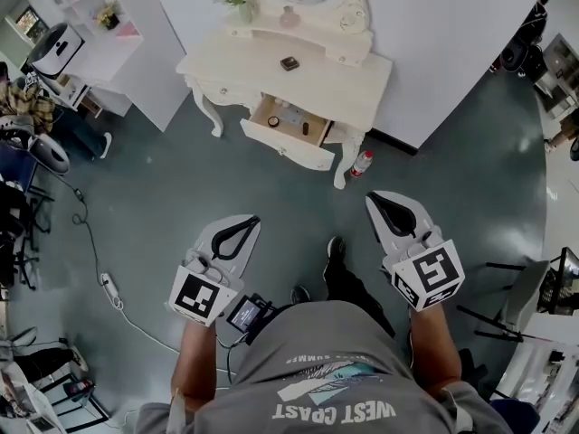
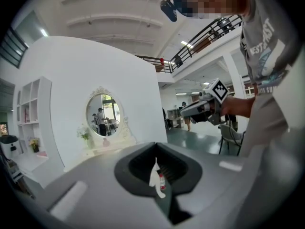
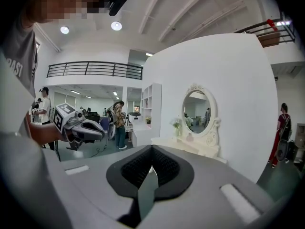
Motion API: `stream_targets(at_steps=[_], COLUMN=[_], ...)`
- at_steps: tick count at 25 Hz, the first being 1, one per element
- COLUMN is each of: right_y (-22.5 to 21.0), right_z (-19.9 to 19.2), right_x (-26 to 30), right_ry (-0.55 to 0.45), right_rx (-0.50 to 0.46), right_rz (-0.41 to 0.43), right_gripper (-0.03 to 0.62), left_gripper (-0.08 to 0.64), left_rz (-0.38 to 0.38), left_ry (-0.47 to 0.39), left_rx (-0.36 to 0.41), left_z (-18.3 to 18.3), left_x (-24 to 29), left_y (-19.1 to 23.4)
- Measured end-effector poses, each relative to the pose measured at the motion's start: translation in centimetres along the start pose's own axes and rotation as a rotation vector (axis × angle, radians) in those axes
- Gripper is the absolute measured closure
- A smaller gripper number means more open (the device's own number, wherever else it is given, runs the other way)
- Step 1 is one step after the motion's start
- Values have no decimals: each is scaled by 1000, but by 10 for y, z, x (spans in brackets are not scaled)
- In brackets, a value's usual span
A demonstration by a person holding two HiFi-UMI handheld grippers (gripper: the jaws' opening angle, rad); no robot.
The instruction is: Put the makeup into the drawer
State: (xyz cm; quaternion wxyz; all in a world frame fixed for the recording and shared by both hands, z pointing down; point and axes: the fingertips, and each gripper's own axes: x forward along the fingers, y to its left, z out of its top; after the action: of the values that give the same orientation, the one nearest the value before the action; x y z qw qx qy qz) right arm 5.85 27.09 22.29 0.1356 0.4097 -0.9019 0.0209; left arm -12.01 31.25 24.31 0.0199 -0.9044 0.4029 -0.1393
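A dark makeup compact (image 1: 289,63) is located on the dressing table (image 1: 362,80), behind its open drawer (image 1: 288,143). The left gripper (image 1: 251,221) and right gripper (image 1: 378,200) are held clenched and empty, well short of the table. The compact could be knocked off by jaws left unopened.

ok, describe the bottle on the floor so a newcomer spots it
Find the cream dressing table against the white wall. Beside its front leg, right of the open drawer, is the bottle: pale with red, the only item on the floor there.
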Motion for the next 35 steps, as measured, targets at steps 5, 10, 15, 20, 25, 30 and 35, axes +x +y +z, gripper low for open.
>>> stream_targets(at_steps=[5,10,15,20,25,30,35], right_y=[-16,-47,-88,-128,-172,-198,-217], right_z=[6,6,9,12,14,7,6], right_x=[25,60,91,114,122,128,144], right_ry=[-12,-4,-3,-29,-73,-74,-54], right_rx=[-6,-1,0,9,24,48,59], right_rz=[62,118,167,214,217,219,191], right_gripper=[591,590,591,591,591,591,589], left_gripper=[558,558,558,558,558,558,558], left_rz=[75,135,172,209,211,200,165], left_ry=[25,70,85,99,131,131,130], left_rx=[-17,-44,-54,-35,21,51,45], left_z=[2,-3,7,25,40,56,53], left_x=[3,27,69,108,145,175,204], left_y=[16,39,54,64,64,70,95])
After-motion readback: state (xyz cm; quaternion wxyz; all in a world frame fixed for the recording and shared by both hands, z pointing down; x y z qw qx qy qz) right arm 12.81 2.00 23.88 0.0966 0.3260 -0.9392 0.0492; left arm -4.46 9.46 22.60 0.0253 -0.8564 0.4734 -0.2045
